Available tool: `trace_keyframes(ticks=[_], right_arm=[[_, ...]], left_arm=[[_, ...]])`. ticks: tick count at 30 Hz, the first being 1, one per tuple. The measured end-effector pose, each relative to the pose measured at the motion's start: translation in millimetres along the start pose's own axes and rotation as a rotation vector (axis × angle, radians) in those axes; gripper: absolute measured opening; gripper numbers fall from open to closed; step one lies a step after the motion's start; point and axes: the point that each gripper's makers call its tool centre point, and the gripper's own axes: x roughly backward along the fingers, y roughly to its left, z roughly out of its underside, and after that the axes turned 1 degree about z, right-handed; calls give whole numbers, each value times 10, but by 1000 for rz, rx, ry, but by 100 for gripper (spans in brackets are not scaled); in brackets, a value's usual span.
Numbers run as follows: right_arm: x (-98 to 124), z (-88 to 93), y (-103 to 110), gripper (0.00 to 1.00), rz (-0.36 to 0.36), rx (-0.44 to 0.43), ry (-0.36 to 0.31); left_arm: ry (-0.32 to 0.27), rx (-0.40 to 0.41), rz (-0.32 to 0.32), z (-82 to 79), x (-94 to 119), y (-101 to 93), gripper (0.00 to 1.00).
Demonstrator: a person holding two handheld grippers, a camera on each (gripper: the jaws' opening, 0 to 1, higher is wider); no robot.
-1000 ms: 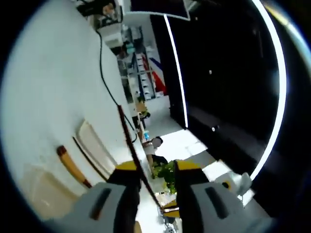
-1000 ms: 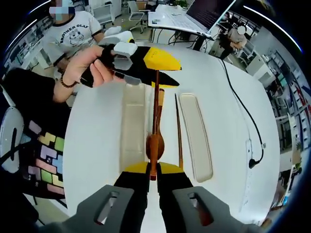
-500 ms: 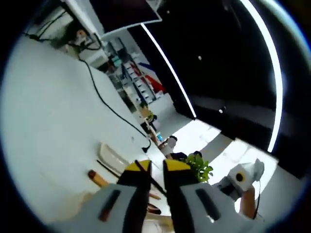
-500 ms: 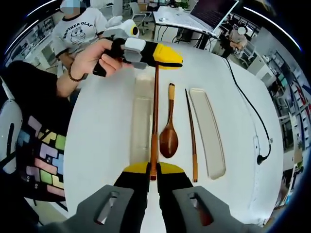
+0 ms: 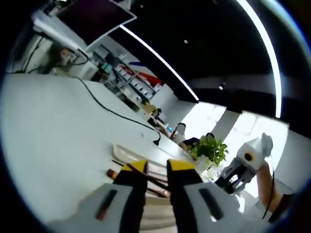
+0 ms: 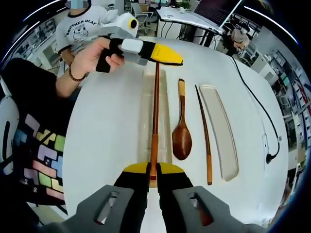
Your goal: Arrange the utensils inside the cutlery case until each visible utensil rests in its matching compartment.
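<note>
A long wooden chopstick [image 6: 155, 116] hangs lengthwise over the translucent case tray [image 6: 144, 102]. My right gripper [image 6: 153, 174] is shut on its near end. The left gripper [image 6: 166, 54], held by a person's hand [image 6: 92, 56], is closed on its far end. Right of the tray on the white table lie a wooden spoon [image 6: 181, 140] and a second chopstick [image 6: 204, 133]. In the left gripper view my left gripper [image 5: 156, 170] has the dark chopstick [image 5: 151, 180] between its yellow tips, and the right gripper [image 5: 243, 165] shows beyond.
A second pale case half [image 6: 221, 131] lies right of the loose chopstick. A black cable [image 6: 265, 127] trails along the table's right side. A seated person [image 6: 77, 29] is at the far edge, with a laptop [image 6: 204, 12] on a desk behind. A potted plant [image 5: 210, 148] stands past the table.
The chopstick held by both grippers has been carried sideways, from above the spoon to above the translucent tray. The left jaws, wider apart a second ago, have closed on its far end.
</note>
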Motion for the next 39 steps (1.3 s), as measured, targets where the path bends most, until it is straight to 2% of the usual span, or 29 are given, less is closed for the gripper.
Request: trace_keyframes(ticks=[7, 12, 17, 21, 23, 26, 28, 30, 39], right_arm=[[-81, 25, 58, 4, -24, 3, 5], [-89, 88, 125, 4, -44, 10, 26], [-74, 89, 108, 4, -55, 11, 31], [-64, 100, 90, 3, -52, 10, 43], [-63, 107, 88, 3, -50, 9, 45], [-63, 148, 54, 3, -50, 3, 53], [-63, 148, 43, 3, -49, -3, 46], [-78, 169, 57, 3, -51, -5, 58], [-102, 183, 81, 4, -59, -15, 57]], left_arm=[[18, -48, -13, 30, 32, 46, 18], [51, -113, -13, 95, 64, 54, 21], [73, -135, -9, 127, 102, 64, 24], [81, -159, -37, 120, 138, 136, 27], [71, -155, -48, 89, 154, 175, 25], [61, -199, -95, 35, 186, 284, 24], [76, -206, -83, 67, 174, 270, 22], [81, -167, -75, 91, 152, 266, 22], [88, -233, -100, 123, 183, 298, 22]])
